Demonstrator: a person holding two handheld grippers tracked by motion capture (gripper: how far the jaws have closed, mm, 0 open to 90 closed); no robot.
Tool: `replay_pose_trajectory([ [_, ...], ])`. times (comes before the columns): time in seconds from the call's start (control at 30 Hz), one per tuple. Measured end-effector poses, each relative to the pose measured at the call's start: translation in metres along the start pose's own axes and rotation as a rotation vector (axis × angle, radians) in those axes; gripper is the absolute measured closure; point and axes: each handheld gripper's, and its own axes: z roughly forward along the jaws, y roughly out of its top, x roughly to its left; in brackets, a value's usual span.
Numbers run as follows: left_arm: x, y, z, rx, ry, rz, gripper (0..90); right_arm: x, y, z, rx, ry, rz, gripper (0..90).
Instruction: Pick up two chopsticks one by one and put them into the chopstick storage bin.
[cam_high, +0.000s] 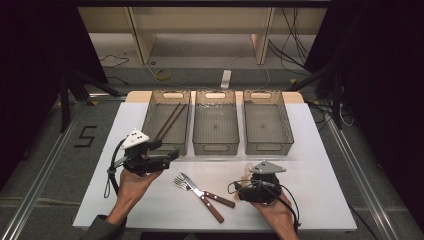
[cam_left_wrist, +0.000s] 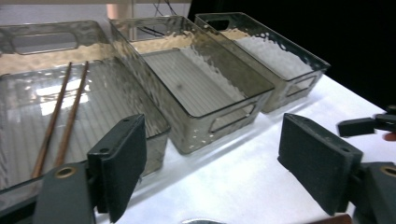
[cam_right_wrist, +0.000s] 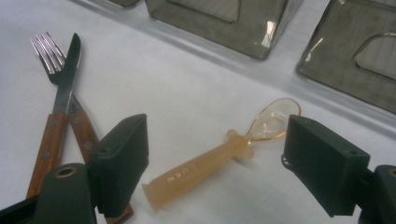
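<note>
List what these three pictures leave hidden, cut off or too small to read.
- Spoon: in the high view the right tongs cover most of it.
- Knife and fork: in the right gripper view the handle ends are hidden by a jaw and the bottom edge.
- Chopsticks: in the left gripper view the near ends pass behind the left tongs.

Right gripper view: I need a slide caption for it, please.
Open right hand-held gripper hovers over an amber spoon, with a fork and knife lying alongside.
</note>
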Motion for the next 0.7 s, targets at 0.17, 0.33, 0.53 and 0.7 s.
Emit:
replay_pose_trajectory([
  [0.17, -0.003, -0.006, 0.0, 0.009, -0.011, 0.036, 18.3, -0.002, 0.0, 0.004, 0.026, 0.011, 0.0, 22.6],
  [0.33, -0.006, -0.009, -0.001, 0.015, -0.017, 0.053, 15.9, -0.002, 0.0, 0.008, 0.052, 0.014, -0.003, 22.3],
  [0.53, -0.006, -0.013, -0.002, 0.022, -0.01, 0.049, 15.9, 0.0, 0.0, 0.011, 0.072, 0.002, -0.012, 22.0],
  [0.7, -0.01, -0.016, -0.005, 0.022, -0.005, 0.076, 15.9, 0.001, 0.001, 0.014, 0.087, -0.009, -0.015, 21.7],
])
